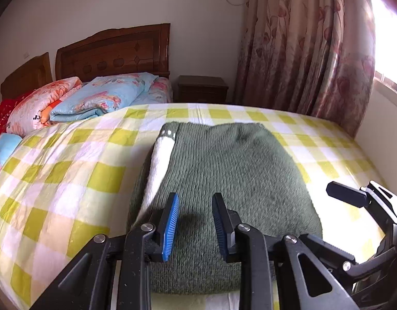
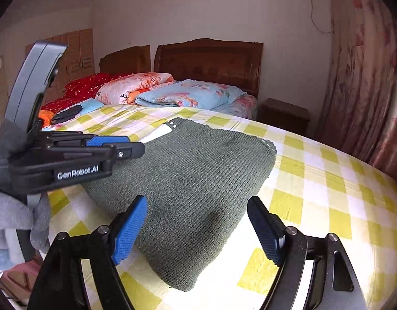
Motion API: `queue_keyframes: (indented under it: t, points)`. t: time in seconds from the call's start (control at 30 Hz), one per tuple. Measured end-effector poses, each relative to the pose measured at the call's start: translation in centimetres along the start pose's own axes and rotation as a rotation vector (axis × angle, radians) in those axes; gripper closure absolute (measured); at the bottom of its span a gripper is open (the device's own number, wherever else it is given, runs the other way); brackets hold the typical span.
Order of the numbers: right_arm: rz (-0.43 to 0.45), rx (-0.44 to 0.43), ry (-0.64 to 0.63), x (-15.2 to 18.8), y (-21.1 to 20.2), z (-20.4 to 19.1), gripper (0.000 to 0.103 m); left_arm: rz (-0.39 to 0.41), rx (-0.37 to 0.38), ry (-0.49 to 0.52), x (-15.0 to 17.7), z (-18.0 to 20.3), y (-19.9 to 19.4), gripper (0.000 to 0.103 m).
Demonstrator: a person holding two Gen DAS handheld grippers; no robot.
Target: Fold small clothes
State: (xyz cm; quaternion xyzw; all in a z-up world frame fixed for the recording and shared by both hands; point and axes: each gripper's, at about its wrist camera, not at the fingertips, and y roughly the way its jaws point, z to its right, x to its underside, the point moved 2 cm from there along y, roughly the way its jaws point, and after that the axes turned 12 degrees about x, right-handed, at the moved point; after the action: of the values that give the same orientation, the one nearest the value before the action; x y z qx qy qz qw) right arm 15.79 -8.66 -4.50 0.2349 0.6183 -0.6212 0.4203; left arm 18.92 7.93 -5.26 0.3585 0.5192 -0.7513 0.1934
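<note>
Hovering hand-held gripper (image 1: 195, 222), jaws apart, above sweater (image 1: 224, 186).

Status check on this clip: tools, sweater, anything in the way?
Left tool open, empty, over the sweater. Right tool open, empty, at its near edge. Sweater folded flat on the checked sheet, white strip showing. Nothing in the way.

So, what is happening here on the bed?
A person is folding small clothes with a hand-held gripper in each hand. A green knitted sweater lies folded into a compact bundle on the yellow checked sheet, with a white part showing at one edge. The left gripper hangs over the sweater, jaws slightly apart and holding nothing. The right gripper is open above the sweater's near corner, also empty.
</note>
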Motion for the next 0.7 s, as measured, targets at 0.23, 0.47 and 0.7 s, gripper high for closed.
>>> queue_keyframes:
  t: [0.23, 0.47, 0.7]
  points:
    - [-0.111, -0.006, 0.022, 2.1, 2.7, 0.3, 0.0, -0.016, -0.006, 0.044, 1.2, -0.2, 1.0, 0.076]
    - [-0.084, 0.031, -0.012, 1.3, 1.6, -0.4, 0.0, -0.002, 0.012, 0.039, 1.3, -0.5, 0.9, 0.075]
    - [0.056, 0.035, -0.06, -1.3, -0.1, -1.5, 0.0, 0.012, 0.029, 0.027, 1.4, -0.7, 0.8, 0.076]
